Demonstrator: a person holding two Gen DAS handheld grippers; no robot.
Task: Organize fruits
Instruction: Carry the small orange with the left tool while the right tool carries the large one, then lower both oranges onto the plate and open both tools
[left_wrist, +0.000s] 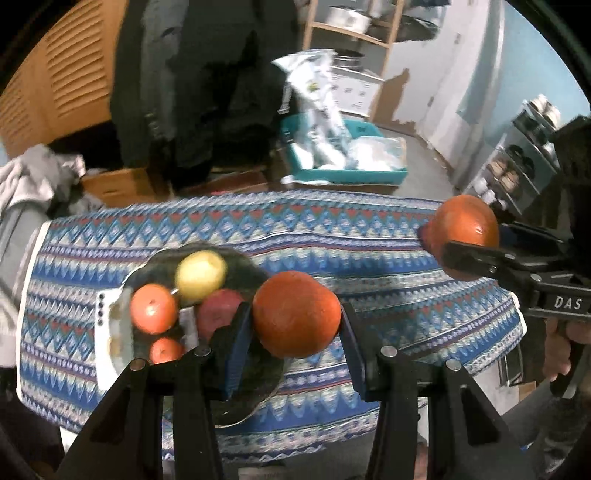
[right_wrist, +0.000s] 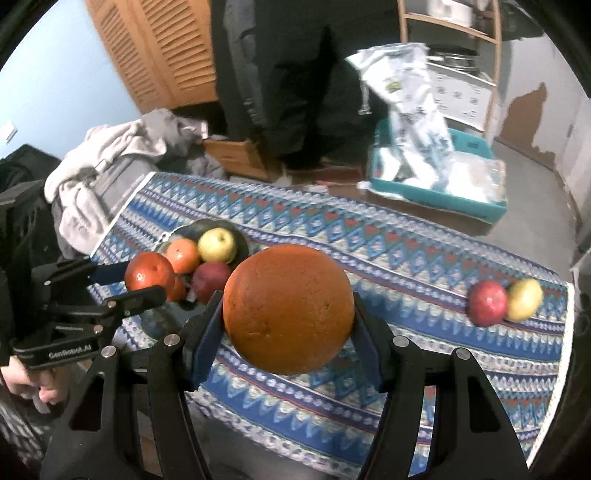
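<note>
While the left claw (left_wrist: 295, 325) pinches one orange (left_wrist: 296, 314) between its blue pads (left_wrist: 236, 345), it hangs just beside the dark plate (left_wrist: 236, 402), over the plate's near edge. On that plate lie a yellow apple (left_wrist: 200, 275), a red apple (left_wrist: 218, 312), and two smaller oranges (left_wrist: 153, 308) (one partly hidden behind the claw's finger). The right claw (right_wrist: 288, 314) is pressed onto a second, larger-looking orange (right_wrist: 288, 308), held above the patterned tabletop (right_wrist: 406, 266) well to the right of the plate (right_wrist: 242, 242). Farther from the plate, near the tabletop's right end, a loose red apple (right_wrist: 487, 302) and a loose yellow apple (right_wrist: 524, 299) rest touching each other.
</note>
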